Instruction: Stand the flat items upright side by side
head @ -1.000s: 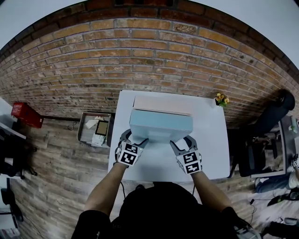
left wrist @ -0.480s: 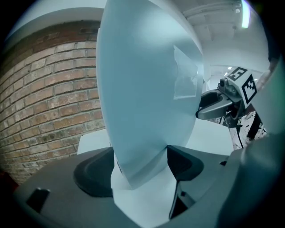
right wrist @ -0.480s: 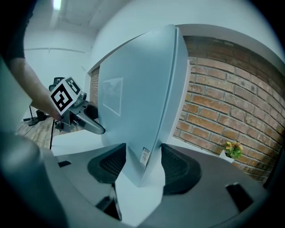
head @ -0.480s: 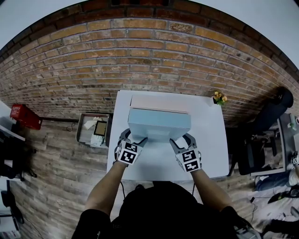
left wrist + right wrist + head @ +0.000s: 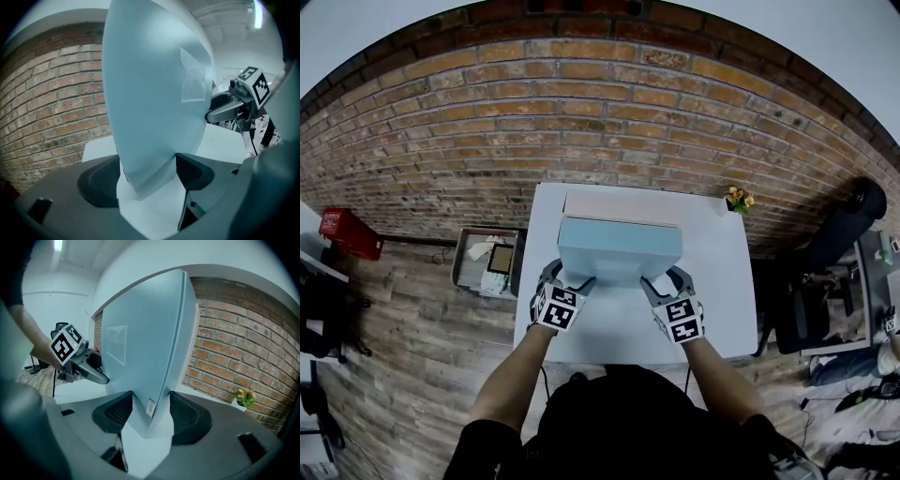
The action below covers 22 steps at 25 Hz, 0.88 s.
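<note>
A large flat light-blue box stands on its long edge across the white table, its broad face toward me. My left gripper is shut on its lower left corner and my right gripper on its lower right corner. In the left gripper view the blue box fills the gap of the left gripper, touching both pads. In the right gripper view the blue box sits the same way in the right gripper. Behind it a flat pinkish box stands upright near the table's far edge.
A small potted plant sits at the table's far right corner. A brick wall runs behind the table. On the floor to the left lies a grey crate, with a red object farther left. A black chair stands to the right.
</note>
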Each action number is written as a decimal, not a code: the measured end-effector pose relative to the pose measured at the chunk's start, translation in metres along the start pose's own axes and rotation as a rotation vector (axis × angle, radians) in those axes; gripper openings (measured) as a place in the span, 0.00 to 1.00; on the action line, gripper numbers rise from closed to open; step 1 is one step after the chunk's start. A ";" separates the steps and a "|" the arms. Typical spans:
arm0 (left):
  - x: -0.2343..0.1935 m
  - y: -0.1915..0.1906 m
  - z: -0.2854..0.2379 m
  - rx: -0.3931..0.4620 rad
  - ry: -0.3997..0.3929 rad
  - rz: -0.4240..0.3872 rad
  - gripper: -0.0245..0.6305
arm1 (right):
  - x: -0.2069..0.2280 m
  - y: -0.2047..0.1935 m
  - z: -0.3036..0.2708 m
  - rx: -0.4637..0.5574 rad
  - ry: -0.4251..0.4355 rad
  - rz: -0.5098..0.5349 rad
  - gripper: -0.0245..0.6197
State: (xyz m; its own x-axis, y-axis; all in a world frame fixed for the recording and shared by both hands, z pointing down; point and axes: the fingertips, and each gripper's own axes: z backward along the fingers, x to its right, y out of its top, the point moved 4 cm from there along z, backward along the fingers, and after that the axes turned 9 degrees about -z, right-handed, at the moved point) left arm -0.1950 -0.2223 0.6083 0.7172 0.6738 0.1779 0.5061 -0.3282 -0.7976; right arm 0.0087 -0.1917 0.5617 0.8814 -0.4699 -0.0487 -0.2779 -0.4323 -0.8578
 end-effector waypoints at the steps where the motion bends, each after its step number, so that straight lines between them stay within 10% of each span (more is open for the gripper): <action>1: 0.000 0.000 0.000 0.003 -0.001 -0.001 0.64 | 0.001 0.000 -0.001 0.000 0.002 -0.004 0.42; 22: -0.004 -0.003 0.013 0.009 0.000 -0.027 0.64 | 0.022 -0.027 0.004 -0.055 0.024 -0.134 0.54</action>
State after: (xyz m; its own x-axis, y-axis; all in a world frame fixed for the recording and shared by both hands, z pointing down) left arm -0.2058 -0.2158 0.6023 0.7032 0.6826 0.1991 0.5211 -0.3043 -0.7974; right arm 0.0369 -0.1873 0.5815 0.9026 -0.4235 0.0774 -0.1796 -0.5336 -0.8264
